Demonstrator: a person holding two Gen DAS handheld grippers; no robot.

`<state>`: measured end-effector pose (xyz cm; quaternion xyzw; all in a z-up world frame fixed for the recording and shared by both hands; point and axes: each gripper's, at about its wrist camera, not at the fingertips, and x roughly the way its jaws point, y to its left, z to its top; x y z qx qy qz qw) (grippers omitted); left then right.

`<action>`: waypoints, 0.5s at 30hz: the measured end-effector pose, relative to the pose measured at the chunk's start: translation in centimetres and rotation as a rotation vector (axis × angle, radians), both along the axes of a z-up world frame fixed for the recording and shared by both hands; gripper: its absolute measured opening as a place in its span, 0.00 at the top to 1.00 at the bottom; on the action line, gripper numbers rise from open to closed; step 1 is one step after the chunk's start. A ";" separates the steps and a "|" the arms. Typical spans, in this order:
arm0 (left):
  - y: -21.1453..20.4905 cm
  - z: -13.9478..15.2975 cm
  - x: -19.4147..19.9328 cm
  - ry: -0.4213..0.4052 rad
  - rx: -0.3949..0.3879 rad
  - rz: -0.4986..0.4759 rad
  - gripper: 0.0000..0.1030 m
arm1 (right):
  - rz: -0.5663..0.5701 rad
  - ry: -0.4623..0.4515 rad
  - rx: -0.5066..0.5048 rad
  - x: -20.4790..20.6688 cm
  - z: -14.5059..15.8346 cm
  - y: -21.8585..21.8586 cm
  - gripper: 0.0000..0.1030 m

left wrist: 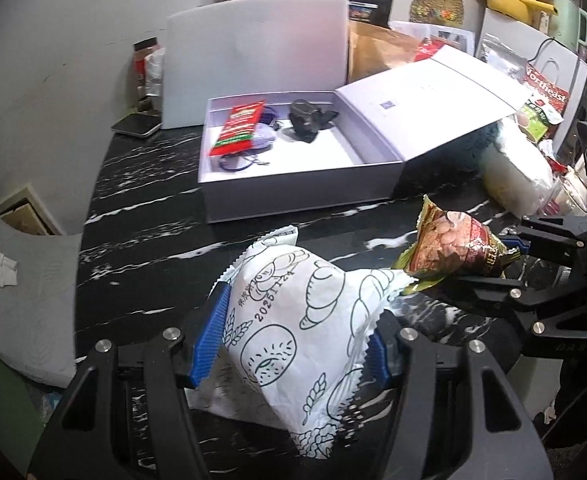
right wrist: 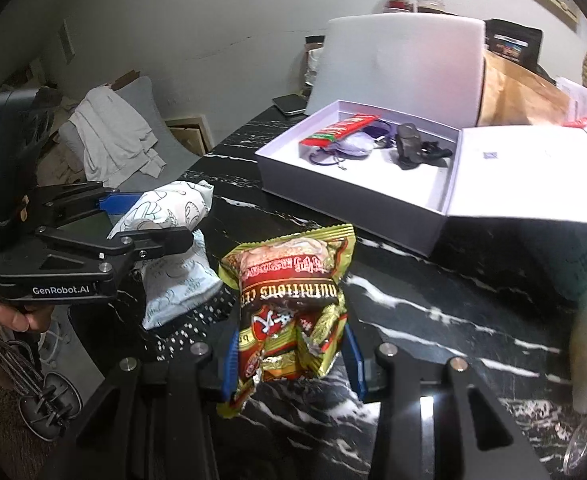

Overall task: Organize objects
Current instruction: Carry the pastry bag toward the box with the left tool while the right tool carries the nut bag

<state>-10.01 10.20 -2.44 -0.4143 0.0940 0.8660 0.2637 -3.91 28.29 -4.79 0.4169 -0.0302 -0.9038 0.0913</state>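
My left gripper (left wrist: 297,344) is shut on a white bread bag (left wrist: 305,336) printed with pastry drawings, held above the black marble table (left wrist: 141,216). To its right, my right gripper (right wrist: 293,356) is shut on a red and gold cereal packet (right wrist: 293,304), also off the table. Each gripper shows in the other's view: the right gripper (left wrist: 489,260) with the cereal packet (left wrist: 457,248), the left gripper (right wrist: 141,220) with the bread bag (right wrist: 173,240). Ahead lies an open white box (left wrist: 293,188) with its lid flipped right. Inside it are a red snack packet (left wrist: 239,126), a dark object (left wrist: 307,118) and a purple cord.
A white board (left wrist: 253,60) stands behind the box, with jars and a brown paper bag (left wrist: 377,50) behind it. A clear bag of white goods (left wrist: 517,176) lies at the right. A phone (left wrist: 137,124) rests at the table's far left corner. A grey cushion with cloths (right wrist: 117,136) sits left of the table.
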 end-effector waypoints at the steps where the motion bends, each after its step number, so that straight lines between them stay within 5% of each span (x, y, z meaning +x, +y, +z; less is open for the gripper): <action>1: 0.5 -0.1 0.1 -0.002 -0.001 -0.009 0.44 | -0.006 -0.001 0.000 0.2 0.0 0.2 0.59; 15: 4.8 -0.3 -2.6 -0.039 0.006 -0.044 0.45 | -0.063 0.004 0.043 0.9 1.0 3.1 0.59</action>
